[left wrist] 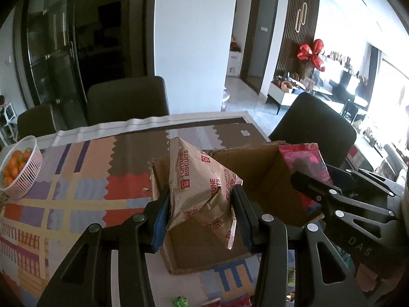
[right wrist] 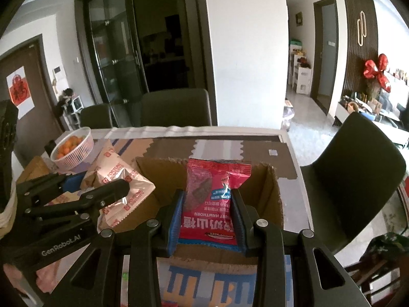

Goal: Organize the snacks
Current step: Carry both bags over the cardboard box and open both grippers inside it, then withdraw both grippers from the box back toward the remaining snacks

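Left wrist view: left gripper point(left wrist: 200, 211) clamped on tan biscuit bag point(left wrist: 202, 192) above open cardboard box point(left wrist: 255, 176), fruit basket point(left wrist: 21, 168) on patterned surface point(left wrist: 76, 179); right wrist view: right gripper point(right wrist: 207, 215) gripping red hawthorn packet point(right wrist: 212, 204) over same box point(right wrist: 271, 192).

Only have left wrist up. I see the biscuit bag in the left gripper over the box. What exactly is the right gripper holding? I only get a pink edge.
Observer: The right gripper is shut on a red hawthorn snack packet, print upside down, held over the open cardboard box.
Operator: Anything already in the box under it?
Observer: From the right wrist, the bit of box floor that shows beside the packet looks bare; the rest is hidden by the packet.
Operator: Anything behind the left gripper I'm missing?
Observer: Yes, a second brown cardboard box sits on the table behind the left gripper, near the white basket of oranges.
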Demonstrator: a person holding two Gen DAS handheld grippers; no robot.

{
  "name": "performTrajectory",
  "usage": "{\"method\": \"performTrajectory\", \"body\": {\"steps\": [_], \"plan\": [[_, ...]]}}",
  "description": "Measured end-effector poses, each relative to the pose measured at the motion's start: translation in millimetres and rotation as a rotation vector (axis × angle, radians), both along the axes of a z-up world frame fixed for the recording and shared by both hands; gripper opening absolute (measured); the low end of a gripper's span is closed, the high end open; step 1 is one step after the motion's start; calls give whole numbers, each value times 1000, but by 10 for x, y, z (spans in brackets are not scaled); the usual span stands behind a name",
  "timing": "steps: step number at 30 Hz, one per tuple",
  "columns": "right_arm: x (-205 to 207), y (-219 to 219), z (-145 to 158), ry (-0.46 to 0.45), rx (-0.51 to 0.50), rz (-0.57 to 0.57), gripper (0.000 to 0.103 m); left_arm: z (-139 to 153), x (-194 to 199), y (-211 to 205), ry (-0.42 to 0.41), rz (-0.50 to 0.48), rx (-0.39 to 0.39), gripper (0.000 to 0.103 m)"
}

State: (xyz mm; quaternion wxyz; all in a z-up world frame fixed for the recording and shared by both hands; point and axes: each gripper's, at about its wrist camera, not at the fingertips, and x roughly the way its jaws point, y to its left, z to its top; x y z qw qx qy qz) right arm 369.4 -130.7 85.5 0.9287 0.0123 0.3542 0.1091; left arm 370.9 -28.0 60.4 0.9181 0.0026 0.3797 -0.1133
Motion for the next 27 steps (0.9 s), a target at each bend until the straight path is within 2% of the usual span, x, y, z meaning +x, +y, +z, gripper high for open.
{"method": "performTrajectory", "body": {"steps": [3,4,6,7,8,10,14,20,27], "plan": [[71,-20,-88,23,3,-2,36,-51,60,-43,22,0,11,49],[96,-30,-121,31,2,-5,36,-65,78,-49,24,11,24,59],[137,-30,-163,44,-7,-7,37,-69,81,-65,19,26,51,70],[134,-35,-181,48,-12,-12,42,-71,63,-63,14,31,59,70],[130,-46,-194,50,-14,-19,52,-78,43,-56,13,31,67,70],[75,-81,-202,40,-13,-40,55,-74,-13,-37,13,40,70,70],[-73,-93,-166,13,-31,-55,55,7,-249,-12,-29,44,73,72],[-420,-127,-45,-43,-7,-50,55,161,-589,12,-103,45,89,72],[-751,-162,67,-80,22,-37,55,292,-1000,49,-159,48,66,73]]}}
